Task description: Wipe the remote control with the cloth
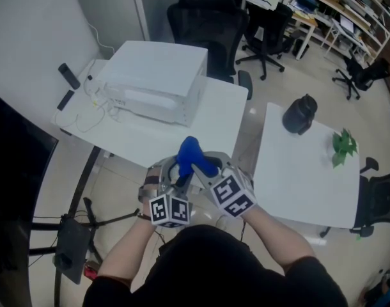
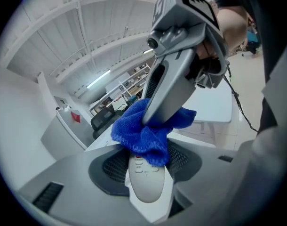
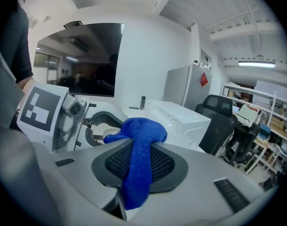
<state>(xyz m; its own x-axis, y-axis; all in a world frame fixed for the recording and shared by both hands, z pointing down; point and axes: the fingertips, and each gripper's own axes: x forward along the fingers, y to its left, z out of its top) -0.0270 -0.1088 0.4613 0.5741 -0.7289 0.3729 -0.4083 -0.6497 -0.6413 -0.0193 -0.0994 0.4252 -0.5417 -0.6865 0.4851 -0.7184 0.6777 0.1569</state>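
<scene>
Mid-wipe: L gripper point(image 2: 144, 171) jaws pinch pale grey plastic remote point(image 2: 146, 188); R gripper point(image 3: 134, 173) jaws clamp blue fleecy cloth point(image 3: 139, 132) on its far end; rest prob. undone.

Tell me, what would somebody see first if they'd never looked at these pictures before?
The bright blue cloth jumps out: the right gripper pinches it, held up in front of the person. It covers the far end of a pale grey remote control clamped in the left gripper. Behind them, a big white boxy device sits on the left table.
</scene>
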